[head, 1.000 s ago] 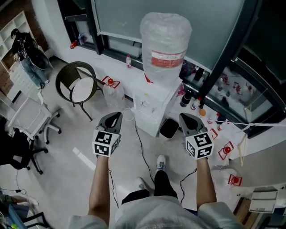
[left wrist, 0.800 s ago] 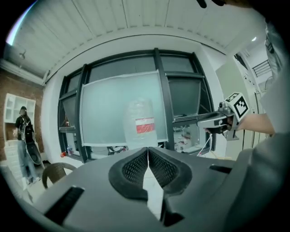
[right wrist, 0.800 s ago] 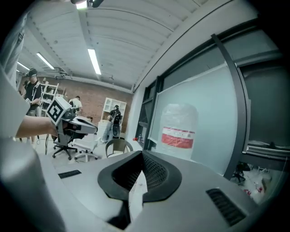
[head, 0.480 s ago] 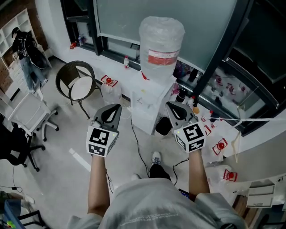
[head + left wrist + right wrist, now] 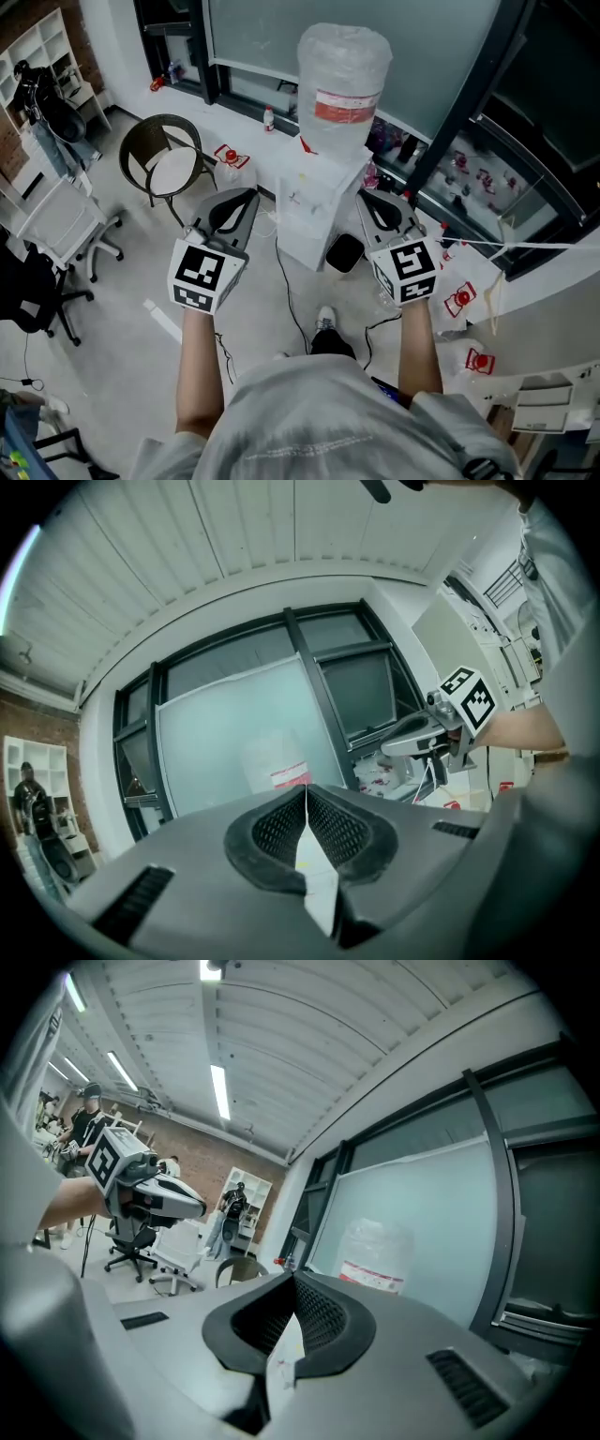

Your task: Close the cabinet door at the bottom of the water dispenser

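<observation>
The white water dispenser point(image 5: 307, 202) stands by the window with a wrapped water bottle point(image 5: 342, 84) on top. From above I cannot make out its bottom cabinet door. My left gripper point(image 5: 251, 194) is held up at the dispenser's left, my right gripper point(image 5: 366, 197) at its right, both apart from it. Each points level toward the window with jaws shut and nothing between them. In the left gripper view the shut jaws point(image 5: 306, 787) frame the bottle point(image 5: 278, 761) and the right gripper point(image 5: 412, 738). The right gripper view shows the bottle point(image 5: 375, 1255) and the left gripper point(image 5: 155, 1194).
A black bin point(image 5: 344, 251) sits at the dispenser's right foot. A black cable point(image 5: 291, 291) runs across the floor to my feet. A round dark chair point(image 5: 169, 173) and a white office chair point(image 5: 56, 230) stand to the left. Red-and-white packs point(image 5: 459, 302) litter the floor at the right.
Both grippers have risen toward the camera and now flank the dispenser's upper body. Both have stayed shut.
</observation>
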A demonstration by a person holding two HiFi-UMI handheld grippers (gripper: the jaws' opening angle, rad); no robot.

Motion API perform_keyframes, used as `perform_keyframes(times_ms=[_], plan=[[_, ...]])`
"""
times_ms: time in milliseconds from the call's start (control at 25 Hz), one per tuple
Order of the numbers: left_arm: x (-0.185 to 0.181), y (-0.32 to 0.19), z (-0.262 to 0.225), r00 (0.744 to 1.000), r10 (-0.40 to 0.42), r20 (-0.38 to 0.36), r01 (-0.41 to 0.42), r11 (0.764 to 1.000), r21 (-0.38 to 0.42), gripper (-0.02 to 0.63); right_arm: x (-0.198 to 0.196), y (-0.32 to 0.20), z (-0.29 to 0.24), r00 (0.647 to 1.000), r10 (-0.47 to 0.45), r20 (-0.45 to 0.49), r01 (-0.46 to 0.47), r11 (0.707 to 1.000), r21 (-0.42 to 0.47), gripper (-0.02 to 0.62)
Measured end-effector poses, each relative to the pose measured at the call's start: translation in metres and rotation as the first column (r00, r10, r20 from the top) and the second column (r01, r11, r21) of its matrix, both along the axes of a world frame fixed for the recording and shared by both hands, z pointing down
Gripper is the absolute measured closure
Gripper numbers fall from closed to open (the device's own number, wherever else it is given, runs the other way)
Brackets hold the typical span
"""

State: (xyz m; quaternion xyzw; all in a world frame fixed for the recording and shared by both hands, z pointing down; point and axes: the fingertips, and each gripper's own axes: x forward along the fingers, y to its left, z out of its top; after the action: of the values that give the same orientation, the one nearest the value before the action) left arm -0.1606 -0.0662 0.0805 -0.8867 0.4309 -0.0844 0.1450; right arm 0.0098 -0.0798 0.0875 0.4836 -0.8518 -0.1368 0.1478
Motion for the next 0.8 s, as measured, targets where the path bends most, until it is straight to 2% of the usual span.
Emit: perform_keyframes(times_ms=[440,800], plan=[[0.003,-0.016,0.014,1.0,0.002,0.019,-0.002,1.0,-0.021,0.583,0.018,-0.006,0.013,0.999,0.041,-0.023,-0.041,0.999,-0.012,0.568],[-0.002,-0.032,0.031,1.0,0.007,0.021,-0.006,0.998,-0.058,0.583,0.01,-0.016,0.027,0.999,0.022,-0.039,-0.024,0.999,-0.04,0.568]])
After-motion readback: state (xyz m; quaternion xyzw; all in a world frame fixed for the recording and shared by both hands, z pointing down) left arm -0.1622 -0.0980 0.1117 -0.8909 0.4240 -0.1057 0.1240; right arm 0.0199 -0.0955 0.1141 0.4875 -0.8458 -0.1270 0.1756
